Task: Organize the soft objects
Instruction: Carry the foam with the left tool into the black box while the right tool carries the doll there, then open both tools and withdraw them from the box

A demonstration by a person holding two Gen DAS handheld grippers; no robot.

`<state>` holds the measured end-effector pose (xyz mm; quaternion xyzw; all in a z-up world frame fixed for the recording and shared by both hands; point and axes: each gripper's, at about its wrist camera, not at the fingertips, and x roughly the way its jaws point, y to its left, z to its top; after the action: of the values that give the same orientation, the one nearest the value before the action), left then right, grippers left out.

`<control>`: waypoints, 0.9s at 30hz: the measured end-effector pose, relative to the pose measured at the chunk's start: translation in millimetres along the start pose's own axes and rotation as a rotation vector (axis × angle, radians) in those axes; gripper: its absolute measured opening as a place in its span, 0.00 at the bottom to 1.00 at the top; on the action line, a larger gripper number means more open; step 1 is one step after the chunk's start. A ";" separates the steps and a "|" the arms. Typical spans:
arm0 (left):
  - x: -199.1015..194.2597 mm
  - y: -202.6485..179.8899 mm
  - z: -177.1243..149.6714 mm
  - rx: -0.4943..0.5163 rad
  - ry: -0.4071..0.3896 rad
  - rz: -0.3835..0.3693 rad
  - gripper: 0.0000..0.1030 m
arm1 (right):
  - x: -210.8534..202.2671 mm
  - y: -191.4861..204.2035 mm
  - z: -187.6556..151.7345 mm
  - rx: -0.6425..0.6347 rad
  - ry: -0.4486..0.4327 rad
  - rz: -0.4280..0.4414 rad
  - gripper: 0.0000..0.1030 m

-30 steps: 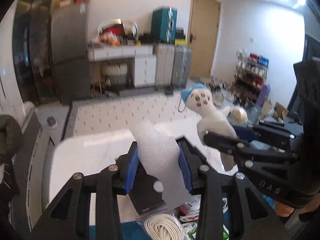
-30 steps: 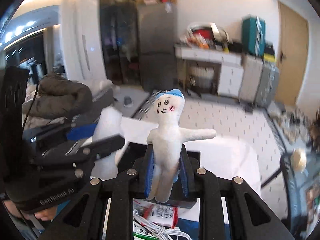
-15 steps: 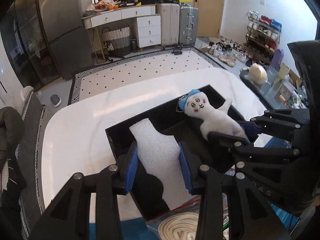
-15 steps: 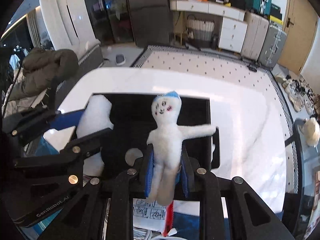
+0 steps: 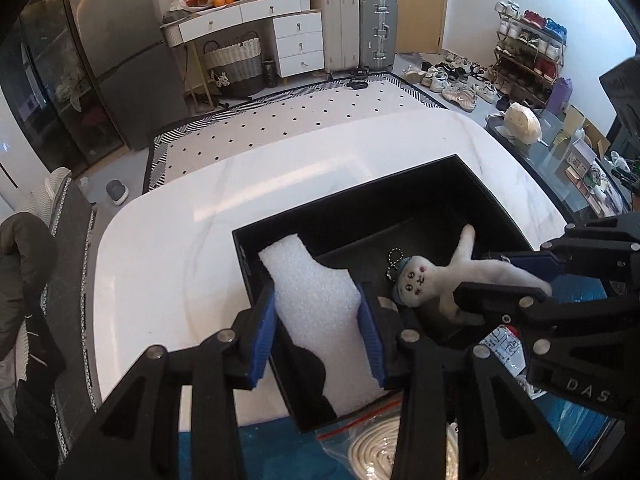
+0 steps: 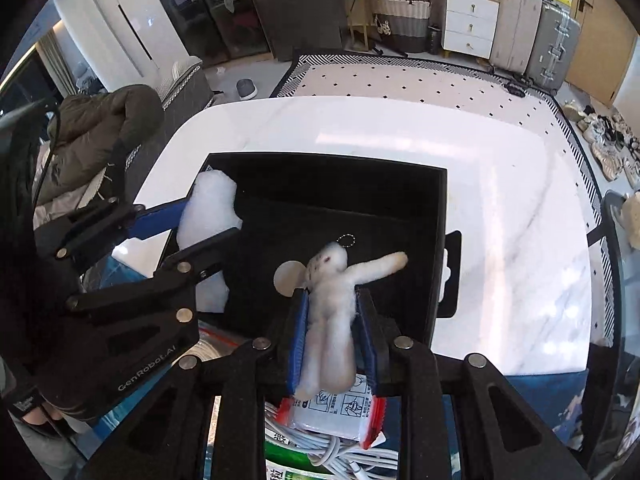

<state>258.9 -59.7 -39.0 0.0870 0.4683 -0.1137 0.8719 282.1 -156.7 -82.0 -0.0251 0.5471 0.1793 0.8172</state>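
A white foam piece (image 5: pixel 298 270) is clamped between the blue pads of my left gripper (image 5: pixel 316 300), which is shut on it. The foam's tip rests in the left end of the black box (image 5: pixel 400 170). My right gripper (image 6: pixel 332 296) holds a white doll (image 6: pixel 330 320) with a blue cap and a bead chain by its body. Those jaws are opening, with the doll still between the pads. The doll's head and arm lie down inside the black box (image 6: pixel 320 159). From the left wrist, the doll (image 5: pixel 424 284) and the right gripper (image 5: pixel 480 276) sit to the right of the foam.
The box stands on a white marble table (image 6: pixel 500 200). At the near edge, on a blue mat (image 5: pixel 260 448), lie a bag with a coiled white cord (image 5: pixel 372 452), a labelled packet (image 6: pixel 340 412) and white cables. A dark jacket (image 6: pixel 92 132) hangs at the left.
Both grippers have come down and tipped forward, from pointing across the room to pointing into the box. The foam and the doll went from mid-air to inside the box.
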 end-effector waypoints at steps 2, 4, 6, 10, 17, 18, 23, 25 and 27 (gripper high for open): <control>-2.9 0.0 0.9 -0.002 -0.007 0.004 0.50 | -2.4 -3.4 0.5 0.012 -0.003 0.004 0.26; -8.1 -0.1 -1.4 -0.006 -0.023 -0.019 0.59 | -5.7 -4.9 0.1 0.008 -0.011 -0.007 0.26; -15.0 0.6 -3.6 -0.009 -0.037 -0.017 0.59 | -14.1 -4.7 -0.8 0.004 -0.031 -0.009 0.29; -34.0 1.7 -5.5 -0.017 -0.063 -0.032 0.59 | -31.1 -6.4 -2.9 0.001 -0.062 0.004 0.31; -73.5 9.0 -14.9 -0.033 -0.104 -0.040 0.60 | -63.6 -15.5 -11.8 0.003 -0.103 0.024 0.46; -82.5 8.6 -17.7 -0.032 -0.109 -0.045 0.64 | -71.0 -15.2 -14.8 -0.006 -0.108 0.026 0.46; -125.3 -3.2 -51.0 -0.001 -0.143 -0.083 0.91 | -102.0 -3.7 -49.6 -0.089 -0.095 0.072 0.46; -132.1 -8.6 -66.8 0.008 -0.137 -0.081 0.91 | -103.0 -1.3 -68.7 -0.097 -0.062 0.093 0.46; -128.7 -17.3 -79.8 0.023 -0.100 -0.092 0.91 | -97.0 4.4 -87.0 -0.107 -0.022 0.095 0.47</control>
<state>121.5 -40.7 24.3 0.0699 0.4262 -0.1633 0.8870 171.0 -199.0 -28.5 -0.0409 0.5283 0.2472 0.8113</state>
